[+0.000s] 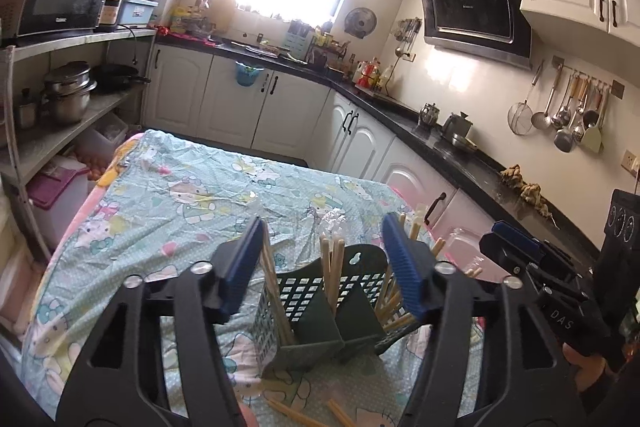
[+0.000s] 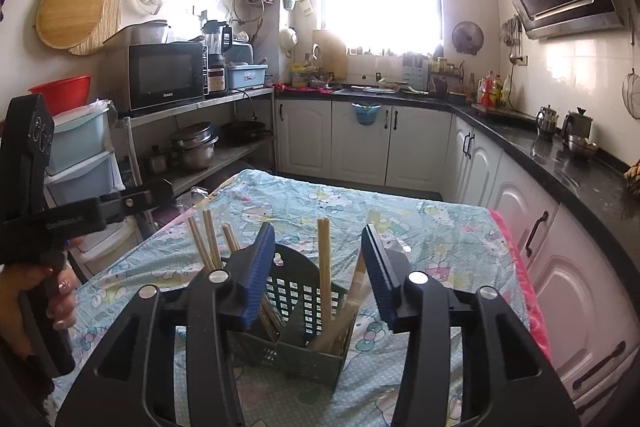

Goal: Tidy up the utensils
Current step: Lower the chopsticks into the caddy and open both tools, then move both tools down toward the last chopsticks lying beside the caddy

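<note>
1. My left tool (image 1: 320, 259) stands part open over the left of the green caddy (image 1: 316, 311), its pads off the chopsticks (image 1: 334, 267); it holds nothing.
2. The caddy sits on the cloth-covered surface (image 1: 180, 195), sticks upright in its compartments. Two loose chopsticks (image 1: 312, 413) lie in front; I judge they go in next, picked near the middle.
3. My right tool (image 2: 318, 267) is likewise part open and empty, straddling one upright stick (image 2: 324, 267). Blur there may hide a touch, so I should lift straight up.

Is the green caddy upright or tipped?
Upright: the green caddy stands on its base on the tablecloth, chopsticks sticking up.
</note>
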A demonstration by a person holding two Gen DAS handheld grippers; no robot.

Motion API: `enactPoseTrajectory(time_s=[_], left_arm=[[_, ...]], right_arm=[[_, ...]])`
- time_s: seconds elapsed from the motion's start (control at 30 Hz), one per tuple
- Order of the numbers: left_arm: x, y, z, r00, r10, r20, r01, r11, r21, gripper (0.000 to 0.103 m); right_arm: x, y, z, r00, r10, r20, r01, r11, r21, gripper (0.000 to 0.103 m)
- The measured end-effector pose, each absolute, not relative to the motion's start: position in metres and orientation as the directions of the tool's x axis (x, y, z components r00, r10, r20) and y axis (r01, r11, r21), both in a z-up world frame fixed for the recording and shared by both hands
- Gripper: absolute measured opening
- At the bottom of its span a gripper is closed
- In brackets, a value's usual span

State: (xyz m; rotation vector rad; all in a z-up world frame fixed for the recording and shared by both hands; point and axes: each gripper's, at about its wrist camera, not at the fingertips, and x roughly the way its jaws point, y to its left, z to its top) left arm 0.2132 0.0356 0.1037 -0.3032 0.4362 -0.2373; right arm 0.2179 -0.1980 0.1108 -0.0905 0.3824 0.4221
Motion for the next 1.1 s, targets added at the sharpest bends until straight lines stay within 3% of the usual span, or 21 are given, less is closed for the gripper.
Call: enactPoseTrajectory(time_s=[0.07,0.27,1.1], left_arm=[[0.207,0.038,0.106,0.882,-0.288,-0.373,0.159,0.927,-0.341,0.072],[0.193,0.044,0.110,0.884,-0.279,-0.375,0.148,0.928,-0.342,0.089],[0.146,0.058,0.078,0.865,-0.206,-0.457,0.071,0.953,-0.295,0.092]], right_arm=[[0.213,-0.199,0.112,0.843,0.384,-0.377,-0.419,0.908,-0.014,0.052],[0.200,-0.198,0.113,0.844,0.387,-0.372,-0.430,0.902,-0.036,0.059],[0.143,-0.181,0.092,0.807,0.418,-0.418,-0.504,0.856,-0.118,0.064]])
